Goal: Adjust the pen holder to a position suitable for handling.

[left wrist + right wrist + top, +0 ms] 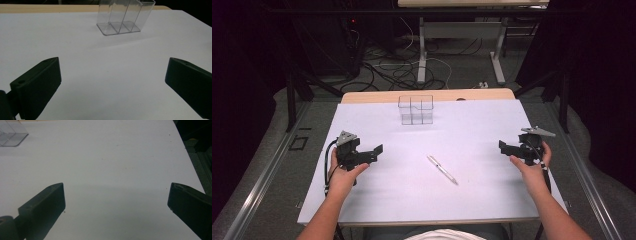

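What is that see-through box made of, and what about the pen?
The box looks like clear, glossy hard plastic: you can see the table through its thin walls and dividers, and its edges catch the light. It could be glass, but the thin moulded walls suggest plastic. The pen looks silvery and shiny, perhaps metal or light plastic; it is too small to tell.

A slim silver-white pen (442,169) lies flat on the white sheet, slanted, its far end toward the left gripper (374,151) and its near end lower right. It rests between the two grippers, nearer the left one's wide-parted jaws than the right gripper (504,147), touching neither.
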{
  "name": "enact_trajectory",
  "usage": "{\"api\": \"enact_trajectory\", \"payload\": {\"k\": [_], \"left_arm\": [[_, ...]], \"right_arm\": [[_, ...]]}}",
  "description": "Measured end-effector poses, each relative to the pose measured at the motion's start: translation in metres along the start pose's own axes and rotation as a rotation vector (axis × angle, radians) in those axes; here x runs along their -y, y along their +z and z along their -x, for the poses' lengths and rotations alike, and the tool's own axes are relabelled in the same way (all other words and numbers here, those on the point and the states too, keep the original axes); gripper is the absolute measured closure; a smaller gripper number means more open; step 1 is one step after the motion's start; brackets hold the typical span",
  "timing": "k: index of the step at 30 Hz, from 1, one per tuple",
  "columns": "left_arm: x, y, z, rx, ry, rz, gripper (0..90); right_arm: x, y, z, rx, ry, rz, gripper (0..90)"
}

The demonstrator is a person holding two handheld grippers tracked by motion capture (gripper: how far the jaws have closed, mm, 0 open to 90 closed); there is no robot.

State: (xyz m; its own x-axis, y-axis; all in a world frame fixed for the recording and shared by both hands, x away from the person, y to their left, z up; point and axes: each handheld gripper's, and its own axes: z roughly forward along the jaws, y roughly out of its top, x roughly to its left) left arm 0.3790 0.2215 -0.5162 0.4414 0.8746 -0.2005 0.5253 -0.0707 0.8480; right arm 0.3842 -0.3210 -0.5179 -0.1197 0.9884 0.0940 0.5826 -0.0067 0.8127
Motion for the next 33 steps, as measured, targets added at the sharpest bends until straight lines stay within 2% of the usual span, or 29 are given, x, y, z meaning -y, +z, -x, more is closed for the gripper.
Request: {"api": "enact_trajectory", "payload": {"k": [5, 8, 11, 15, 18, 20, 22, 24, 29, 33], "left_arm": [[-0.004, 0.0, 0.003, -0.003, -0.01, 0.012, 1.8], [-0.015, 0.003, 0.008, -0.022, -0.003, 0.036, 3.5], [-0.02, 0.004, 0.011, -0.022, 0.002, 0.047, 6.6], [-0.031, 0.013, 0.018, -0.027, 0.021, 0.026, 8.9], [-0.036, 0.016, 0.021, -0.027, 0.012, 0.023, 12.3], [-0.043, 0.017, 0.024, -0.032, 0.01, 0.018, 15.9], [-0.055, 0.019, 0.027, -0.025, -0.003, 0.03, 15.9], [-0.059, 0.02, 0.028, -0.024, -0.004, 0.035, 16.0], [-0.077, 0.025, 0.034, -0.021, 0.005, 0.037, 21.3], [-0.089, 0.031, 0.036, -0.028, 0.016, 0.042, 24.0]], "right_arm": [[0.001, 0.0, -0.002, -0.005, -0.001, 0.003, 1.6], [0.001, 0.0, -0.002, -0.01, 0.003, -0.005, 1.7], [0.001, -0.001, -0.002, -0.007, 0.012, -0.001, 2.0], [0.001, -0.002, -0.002, -0.014, 0.015, 0.001, 2.7], [0.002, -0.002, -0.003, -0.016, 0.013, -0.004, 3.2], [0.002, -0.002, -0.004, -0.02, 0.016, -0.007, 3.4], [0.002, -0.002, -0.004, -0.021, 0.019, -0.008, 3.8], [0.002, -0.002, -0.004, -0.021, 0.017, -0.005, 4.0], [0.003, -0.003, -0.005, -0.022, 0.035, -0.006, 4.8], [0.003, -0.004, -0.007, -0.022, 0.029, -0.006, 5.2]]}}
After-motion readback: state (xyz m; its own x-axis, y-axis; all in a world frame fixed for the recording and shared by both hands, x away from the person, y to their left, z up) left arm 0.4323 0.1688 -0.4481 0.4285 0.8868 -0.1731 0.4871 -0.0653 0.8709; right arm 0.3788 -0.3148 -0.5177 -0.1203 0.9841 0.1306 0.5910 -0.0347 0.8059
